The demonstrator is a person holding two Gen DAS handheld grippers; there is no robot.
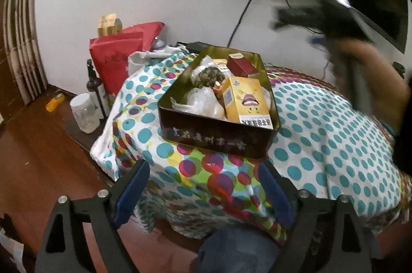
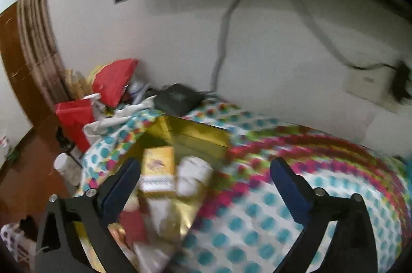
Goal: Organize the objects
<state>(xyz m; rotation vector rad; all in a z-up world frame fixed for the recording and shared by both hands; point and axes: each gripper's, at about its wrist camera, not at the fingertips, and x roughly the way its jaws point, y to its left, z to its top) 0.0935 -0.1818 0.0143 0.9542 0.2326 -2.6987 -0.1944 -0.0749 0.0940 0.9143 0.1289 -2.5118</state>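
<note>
1 yellow box (image 1: pixel 243 99) upright in tin (image 1: pixel 206 136)

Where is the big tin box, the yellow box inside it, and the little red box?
tin box (image 1: pixel 206 136): left wrist view, on its dark front wall.
yellow box (image 1: pixel 244 98): left wrist view, on its top face.
red box (image 1: pixel 240 64): left wrist view, on its side face.
</note>
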